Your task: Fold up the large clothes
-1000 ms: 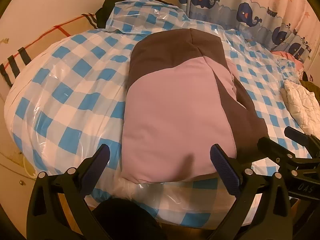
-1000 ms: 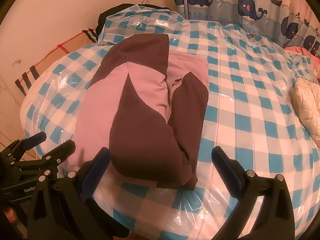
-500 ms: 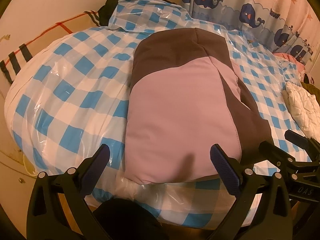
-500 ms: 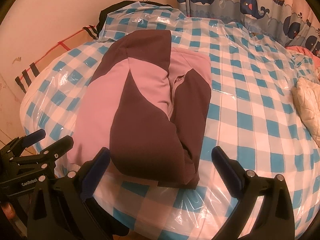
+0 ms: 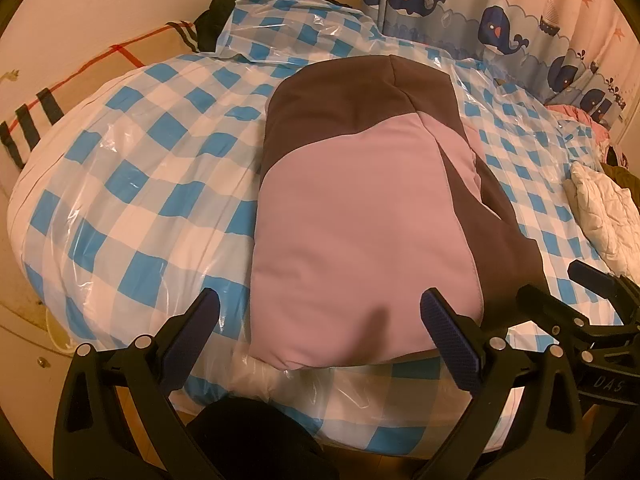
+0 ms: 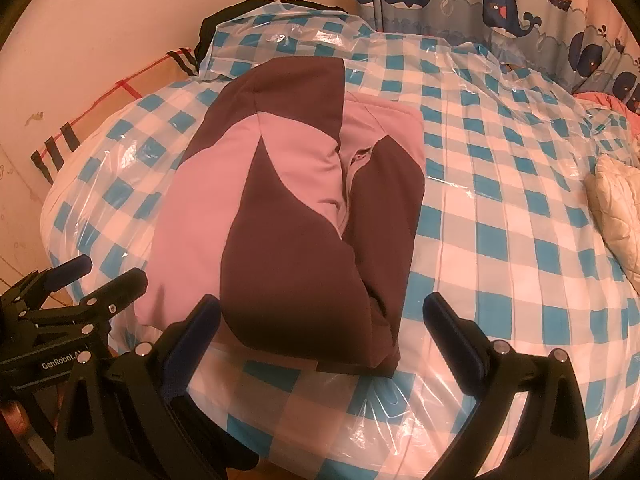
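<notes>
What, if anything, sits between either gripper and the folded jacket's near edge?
Nothing visible. The left gripper and right gripper are both open, each just short of the pink and brown jacket and facing its near edge. Between them lies only the plastic-covered checked bedding. The white quilted item lies far right.

**Open bed right, jacket dead ahead**

The folded jacket point(image 6: 296, 208) fills the space ahead of the right gripper point(image 6: 320, 320). To its right lies bare checkered bed cover point(image 6: 500, 208), up to a white quilted bundle point(image 6: 618, 200) far right.
</notes>
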